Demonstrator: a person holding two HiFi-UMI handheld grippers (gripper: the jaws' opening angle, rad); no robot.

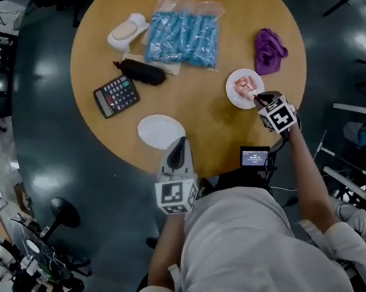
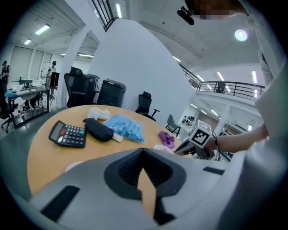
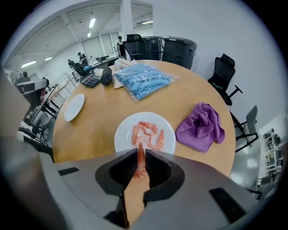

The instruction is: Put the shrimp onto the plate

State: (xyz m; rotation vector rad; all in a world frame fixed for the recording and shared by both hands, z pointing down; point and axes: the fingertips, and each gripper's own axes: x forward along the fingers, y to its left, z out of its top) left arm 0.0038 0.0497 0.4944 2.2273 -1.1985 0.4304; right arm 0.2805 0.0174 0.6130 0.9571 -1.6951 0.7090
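Shut tight on one pink shrimp: the right hand-held gripper, low over the near rim of a small white plate at the right of the round wooden surface. Heaped on that same plate, several other shrimps. Just right of it and slightly farther off, a crumpled purple cloth.

Closed on nothing, jaws meeting at the tips: the left hand-held gripper, at the near edge of the surface, tip over the near right rim of an empty plate. Well apart, those two plates.

Toward the far left: a calculator, a black pouch just beside it, a clear bag of blue packets, and a white object too small to identify.
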